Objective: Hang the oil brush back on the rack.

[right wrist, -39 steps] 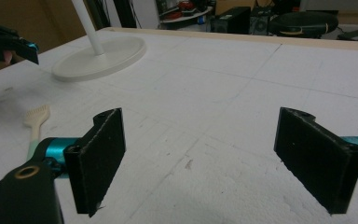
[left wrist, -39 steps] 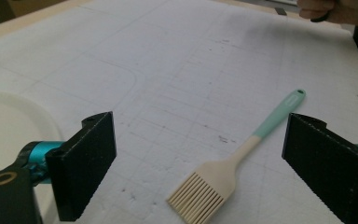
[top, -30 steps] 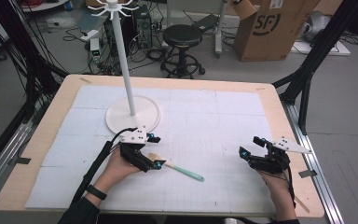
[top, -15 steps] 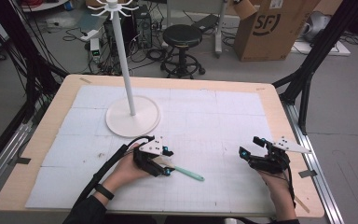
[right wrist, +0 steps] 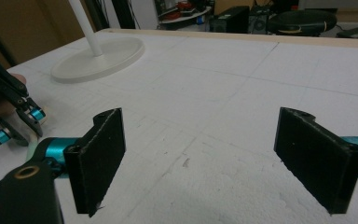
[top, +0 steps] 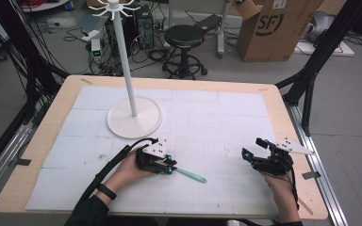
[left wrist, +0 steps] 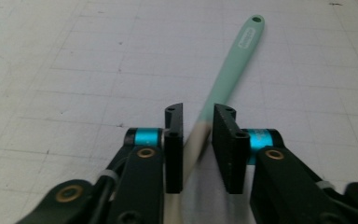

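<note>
Mint-green, with a cream end, the spatula [left wrist: 227, 78] lies near the counter's [top: 273, 106] front edge, left of centre, handle pointing right. The left gripper [top: 168, 165] has its jaws narrowed around the cream end, though contact is unclear. Far left stands a white rack [top: 134, 117]. The right gripper [right wrist: 214, 158], near right, holds its jaws wide with nothing between.

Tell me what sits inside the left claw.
Between the jaws of the left claw runs the cream part of a mint-handled utensil, its handle pointing away across the white mat. Its working end is hidden beneath the claw.
</note>
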`<control>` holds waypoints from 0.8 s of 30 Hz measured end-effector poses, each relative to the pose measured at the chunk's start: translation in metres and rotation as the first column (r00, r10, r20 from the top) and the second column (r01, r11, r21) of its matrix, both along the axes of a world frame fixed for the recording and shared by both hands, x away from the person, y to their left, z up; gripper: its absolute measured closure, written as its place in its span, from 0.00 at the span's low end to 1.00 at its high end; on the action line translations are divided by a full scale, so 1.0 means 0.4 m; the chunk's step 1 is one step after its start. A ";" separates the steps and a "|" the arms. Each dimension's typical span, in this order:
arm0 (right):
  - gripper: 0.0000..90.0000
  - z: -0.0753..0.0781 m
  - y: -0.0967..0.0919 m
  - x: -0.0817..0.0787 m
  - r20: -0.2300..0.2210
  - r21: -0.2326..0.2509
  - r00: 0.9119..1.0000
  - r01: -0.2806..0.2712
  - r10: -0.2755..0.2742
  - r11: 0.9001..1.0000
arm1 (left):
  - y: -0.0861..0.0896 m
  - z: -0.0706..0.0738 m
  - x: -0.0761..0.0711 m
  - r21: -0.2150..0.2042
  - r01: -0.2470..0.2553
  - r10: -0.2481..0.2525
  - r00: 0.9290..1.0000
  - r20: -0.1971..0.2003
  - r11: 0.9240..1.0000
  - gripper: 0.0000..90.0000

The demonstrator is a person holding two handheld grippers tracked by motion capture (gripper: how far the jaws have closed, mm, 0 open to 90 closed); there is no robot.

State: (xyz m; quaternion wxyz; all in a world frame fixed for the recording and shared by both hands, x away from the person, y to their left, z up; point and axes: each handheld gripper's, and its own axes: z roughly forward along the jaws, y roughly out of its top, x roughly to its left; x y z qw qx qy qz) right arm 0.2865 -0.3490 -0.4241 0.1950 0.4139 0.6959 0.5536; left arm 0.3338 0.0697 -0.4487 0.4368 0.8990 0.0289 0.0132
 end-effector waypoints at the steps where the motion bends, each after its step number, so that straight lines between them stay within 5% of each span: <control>1: 0.17 0.000 0.000 0.000 0.001 0.000 1.000 0.000 0.000 1.000 | 0.000 0.000 0.000 0.000 0.000 0.000 1.000 0.000 1.000 0.85; 7: 0.17 0.000 0.000 0.000 0.002 0.003 1.000 -0.001 0.001 1.000 | -0.004 0.004 -0.007 0.014 0.014 -0.014 0.999 0.039 1.000 0.87; 24: 0.17 0.002 -0.004 -0.001 0.005 0.013 1.000 -0.001 0.001 1.000 | 0.001 -0.001 0.000 -0.011 0.024 -0.024 1.000 0.007 1.000 0.92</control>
